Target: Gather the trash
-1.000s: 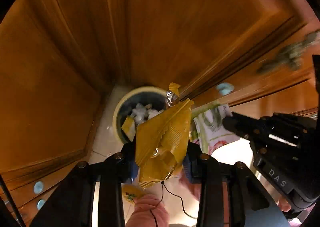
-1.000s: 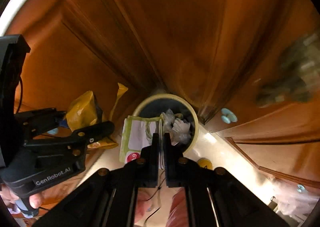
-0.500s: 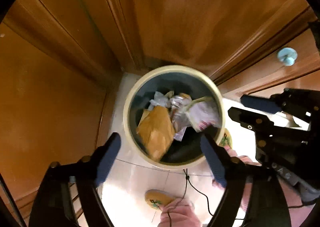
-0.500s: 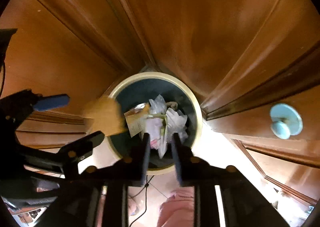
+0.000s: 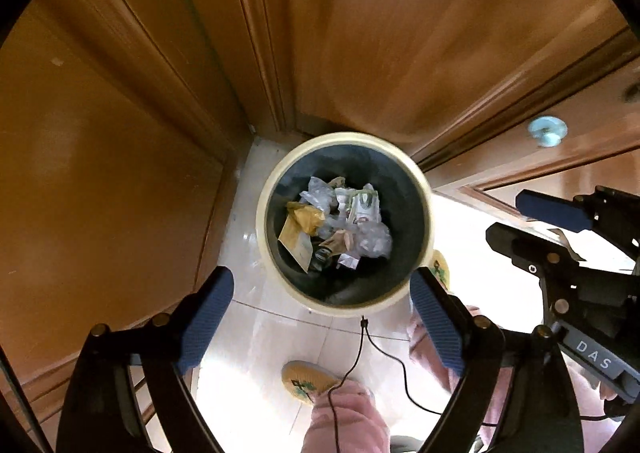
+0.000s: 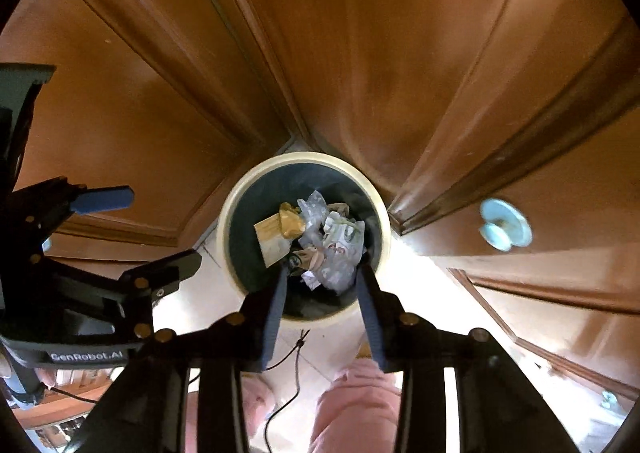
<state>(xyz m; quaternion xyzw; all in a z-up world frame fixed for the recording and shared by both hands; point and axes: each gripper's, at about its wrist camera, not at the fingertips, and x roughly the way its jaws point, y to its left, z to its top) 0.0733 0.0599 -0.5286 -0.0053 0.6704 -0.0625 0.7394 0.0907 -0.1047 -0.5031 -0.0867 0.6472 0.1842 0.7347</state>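
Left gripper [image 5: 320, 317]: points straight down over the bin; its blue-padded fingers [image 5: 206, 317] stand wide apart with nothing between them.
Right gripper [image 6: 322, 307]: aimed steeply down at the same bin; its jaws are opening, the dark fingers [image 6: 276, 307] parted, nothing pinched between them, only the bin's contents far below in the gap.
Bin [image 5: 424, 189]: round, with a thick cream rim and a dark liner inside; it stands on the pale tiled floor [image 5: 256, 341], tucked into a corner of the wooden cabinets [image 5: 120, 173].
Trash [image 5: 340, 221]: lies loose at the bottom of the bin, a crumpled heap.
Yellow wrapper [image 5: 300, 229]: mustard-coloured, creased, on the left side of the heap in the left wrist view, partly leaning on the liner wall.
White-and-green packet [image 5: 364, 205]: printed, bent, toward the top right of the heap, touching clear crinkled plastic [image 5: 374, 239].
Other scraps: small tan and white pieces in the middle; too small to name.
Cabinet knob [image 6: 505, 229]: pale blue, round, on the wooden door to the right of the bin.
Person: pink trouser legs [image 5: 344, 417] and a yellow patterned slipper [image 5: 308, 379] show below the bin.
Cable [image 5: 384, 357]: thin, black, runs across the floor beside the slipper.
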